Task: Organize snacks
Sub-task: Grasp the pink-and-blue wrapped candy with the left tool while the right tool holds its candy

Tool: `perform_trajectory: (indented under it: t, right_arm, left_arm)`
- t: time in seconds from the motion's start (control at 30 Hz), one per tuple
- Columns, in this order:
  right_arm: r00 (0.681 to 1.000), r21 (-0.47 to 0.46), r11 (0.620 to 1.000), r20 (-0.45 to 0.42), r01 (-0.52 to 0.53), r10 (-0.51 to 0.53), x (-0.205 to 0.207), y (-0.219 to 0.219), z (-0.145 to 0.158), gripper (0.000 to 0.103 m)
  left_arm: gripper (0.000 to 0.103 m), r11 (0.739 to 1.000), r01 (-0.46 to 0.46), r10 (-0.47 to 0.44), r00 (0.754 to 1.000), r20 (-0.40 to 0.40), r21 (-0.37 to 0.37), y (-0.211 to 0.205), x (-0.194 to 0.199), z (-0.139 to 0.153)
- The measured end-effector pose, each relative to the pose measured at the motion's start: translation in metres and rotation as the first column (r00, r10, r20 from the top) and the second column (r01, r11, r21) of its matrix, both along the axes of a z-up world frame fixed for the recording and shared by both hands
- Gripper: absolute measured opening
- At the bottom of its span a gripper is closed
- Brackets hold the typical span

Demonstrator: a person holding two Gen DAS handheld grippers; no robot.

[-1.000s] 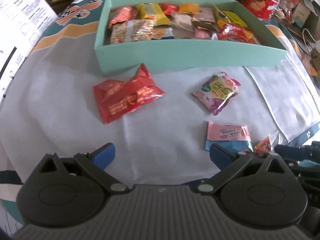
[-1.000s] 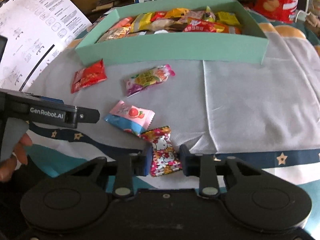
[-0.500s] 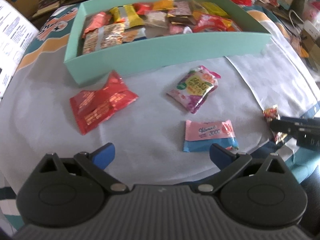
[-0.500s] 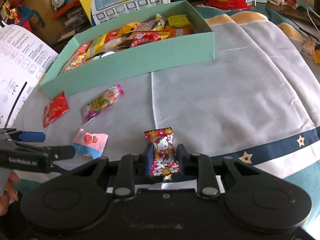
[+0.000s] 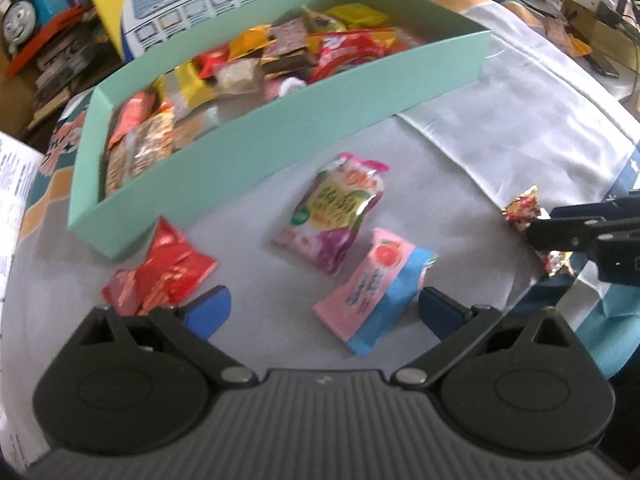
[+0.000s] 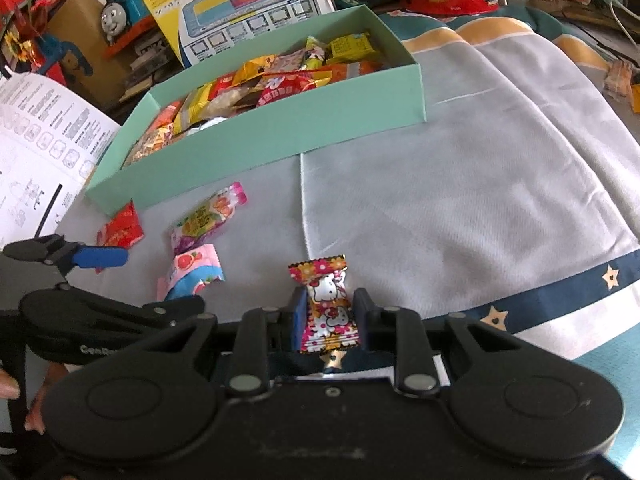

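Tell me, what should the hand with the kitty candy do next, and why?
Probably carry it forward and left over the green box, then let go. The right hand-held gripper is shut on the kitty candy, lifted off the cloth, and the box already holds the other snacks. The left hand-held gripper is open over the pink packet.

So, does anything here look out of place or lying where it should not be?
Yes. Three packets lie loose on the grey cloth in front of the green box, not inside it: a red packet, a purple fruit packet and a pink-and-blue packet. The right gripper holds a cartoon-cat candy.
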State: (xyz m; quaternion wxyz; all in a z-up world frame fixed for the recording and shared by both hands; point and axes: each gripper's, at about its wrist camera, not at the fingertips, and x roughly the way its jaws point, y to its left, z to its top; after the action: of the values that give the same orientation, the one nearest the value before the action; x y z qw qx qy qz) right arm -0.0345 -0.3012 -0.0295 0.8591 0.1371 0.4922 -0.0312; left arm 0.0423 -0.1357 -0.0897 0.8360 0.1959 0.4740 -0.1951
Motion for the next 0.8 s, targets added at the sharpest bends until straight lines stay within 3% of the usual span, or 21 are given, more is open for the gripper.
perform_trajectory:
  t: [0.13,0.27,0.3,0.47,0.6,0.7,0.73,0.8]
  right_arm:
    - [1.0,0.017,1.0,0.009,0.006,-0.007,0.002,-0.002,-0.002,0.024]
    - [1.0,0.026,1.0,0.02,0.01,-0.011,0.004,-0.004,-0.003,0.024]
    - [1.0,0.025,1.0,0.024,0.011,-0.011,0.004,-0.004,-0.004,0.024]
    - [0.999,0.014,1.0,0.036,0.006,-0.007,0.003,-0.002,-0.005,0.024]
    - [0.999,-0.007,1.0,0.035,-0.014,0.014,0.007,-0.001,-0.005,0.025]
    - [0.999,-0.031,0.999,0.032,-0.031,0.032,0.009,0.002,-0.005,0.025]
    - [0.999,-0.044,0.998,0.03,-0.037,0.039,0.01,0.004,-0.004,0.025]
    - [0.998,-0.079,0.995,0.023,-0.062,0.064,0.01,0.01,-0.004,0.025]
  left_arm:
    - [0.083,0.999,0.012,-0.013,1.0,-0.023,-0.034,-0.004,0.0,0.0]
    - [0.047,0.996,0.016,-0.023,0.997,-0.069,-0.092,-0.005,-0.002,0.004]
    - [0.043,0.995,0.022,-0.028,0.997,-0.065,-0.093,-0.006,-0.005,0.005]
    - [0.044,0.995,0.029,-0.036,0.997,-0.071,-0.099,-0.009,-0.01,0.005]
    - [0.053,0.996,0.013,-0.021,0.996,-0.082,-0.091,-0.01,-0.005,0.005]
    - [0.054,0.996,0.01,-0.017,0.997,-0.076,-0.092,-0.013,-0.002,0.004]
    - [0.053,0.996,0.011,-0.018,0.997,-0.073,-0.093,-0.014,-0.002,0.004]
    - [0.04,0.994,0.026,-0.034,0.997,-0.069,-0.105,-0.015,-0.004,0.004]
